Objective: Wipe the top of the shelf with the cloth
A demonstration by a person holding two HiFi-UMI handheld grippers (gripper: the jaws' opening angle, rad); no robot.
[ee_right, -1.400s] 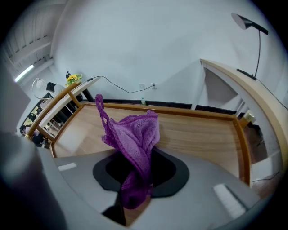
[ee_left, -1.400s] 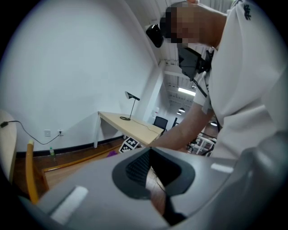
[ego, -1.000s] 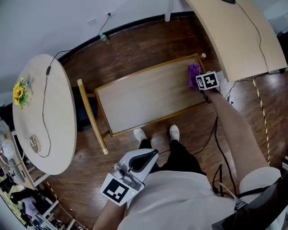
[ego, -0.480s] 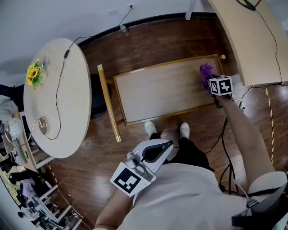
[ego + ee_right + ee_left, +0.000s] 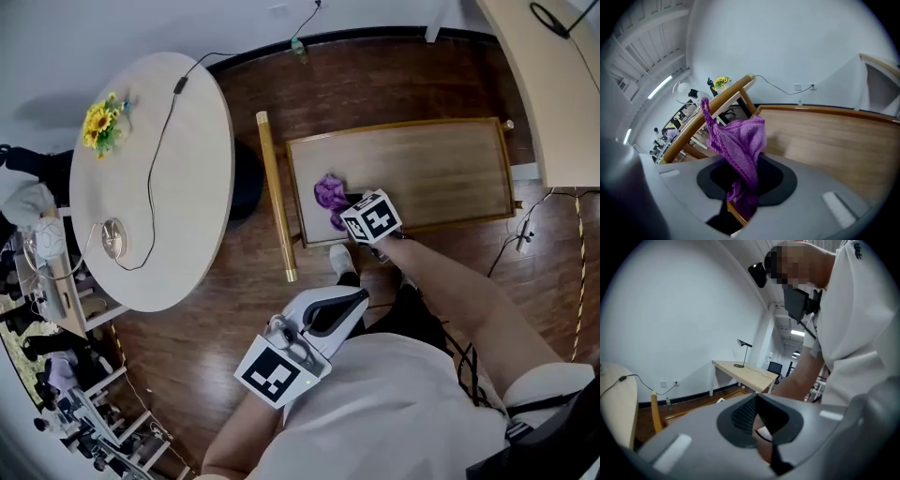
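Purple knitted cloth (image 5: 330,194), bunched into a loose wad at the left end of the pale wooden shelf top (image 5: 431,173), close to the near edge and just inside the raised golden rim (image 5: 394,125). Pinched between the closed jaws of the right gripper (image 5: 349,208), one corner standing up above the wad. Bare boards open from the cloth all the way to the far right end. Yellow wooden rail (image 5: 276,197) just beside the left end, round pale table (image 5: 150,187) beyond it, dark plank floor (image 5: 375,84) behind. Cloth's place on the boards plain from the head view only, the jaws there hidden under the marker cube (image 5: 372,217). Knit texture and grip plain from the right gripper view alone. Left gripper (image 5: 354,298) low against the person's white shirt (image 5: 394,412), well apart from the shelf, jaws closed together on nothing. Long pale desk (image 5: 740,372) and black lamp (image 5: 744,352) only in its own view.
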